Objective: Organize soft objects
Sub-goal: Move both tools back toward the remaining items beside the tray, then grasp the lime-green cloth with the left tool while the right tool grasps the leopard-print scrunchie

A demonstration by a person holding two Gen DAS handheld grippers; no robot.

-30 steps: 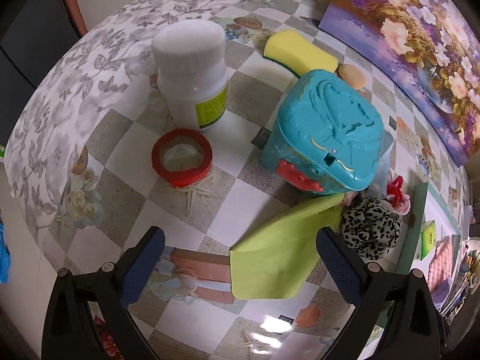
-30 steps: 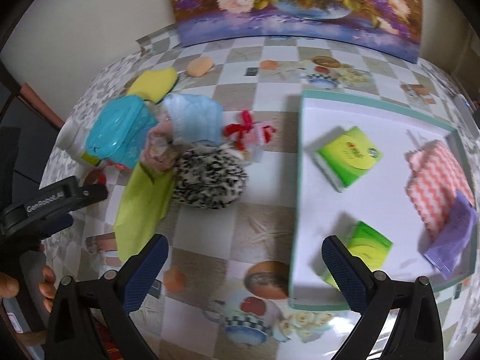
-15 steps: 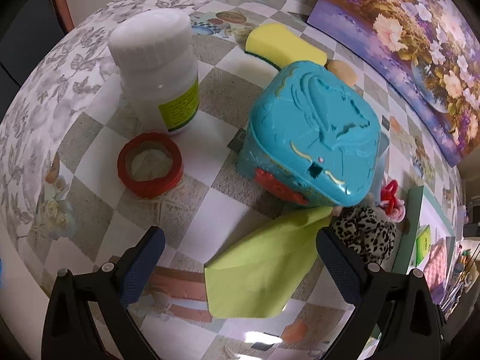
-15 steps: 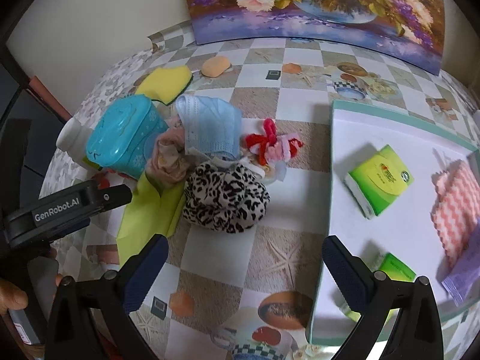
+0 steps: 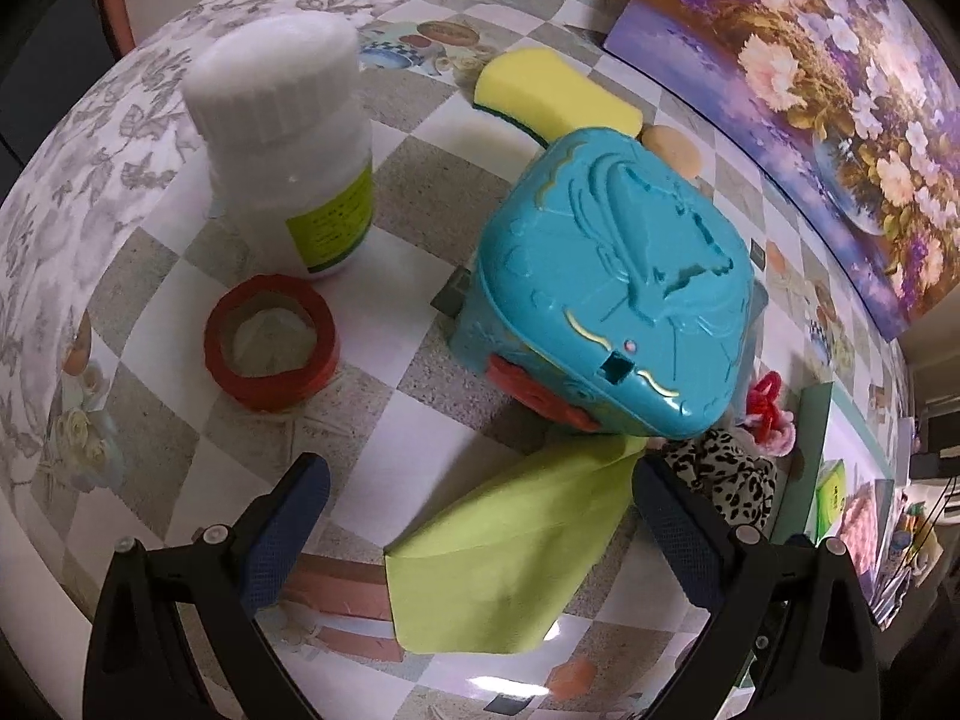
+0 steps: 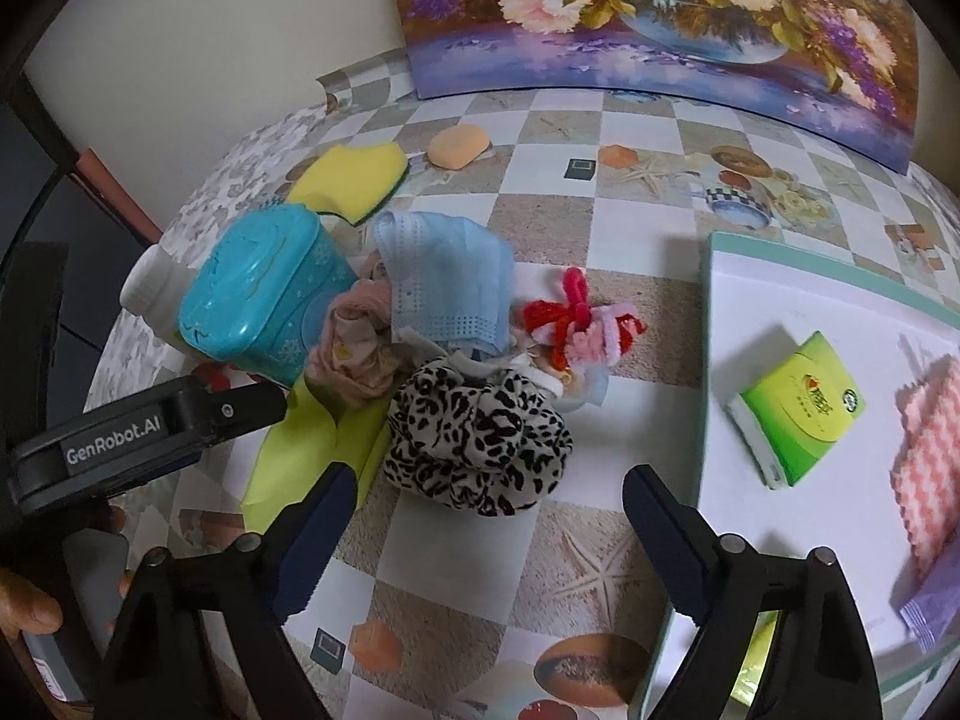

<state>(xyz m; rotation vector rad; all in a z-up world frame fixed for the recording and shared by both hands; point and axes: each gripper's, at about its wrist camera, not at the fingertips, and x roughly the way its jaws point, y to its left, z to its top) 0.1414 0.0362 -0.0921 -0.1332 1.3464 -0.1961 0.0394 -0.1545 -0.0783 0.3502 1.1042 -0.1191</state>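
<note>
The soft objects lie heaped on the checkered tablecloth [image 5: 420, 312] beside a teal plastic box [image 5: 612, 312]. Seen from the left wrist, the left gripper [image 5: 480, 516] points steeply down with its jaws spread wide and nothing pressed between them; a lime-green cloth [image 5: 510, 564] lies flat below the gap, one corner tucked under the box, and the pads are clear of it. A white bottle [image 5: 282, 138], a red tape roll [image 5: 270, 342] and a yellow sponge [image 5: 552, 99] sit further off. From the right wrist, the right gripper [image 6: 480, 516] has just been narrowing its jaws a little, yet they stand well apart and bare, with the leopard-print scrunchie [image 6: 480, 444] just beyond the tips, untouched. Behind it are a blue face mask [image 6: 444, 282], a beige bundle [image 6: 354, 354] and a red-and-pink pipe-cleaner bow [image 6: 576, 324]. To the right, a white tray [image 6: 708, 432] holds a green tissue pack [image 6: 798, 408] and a pink cloth [image 6: 930, 462].
</note>
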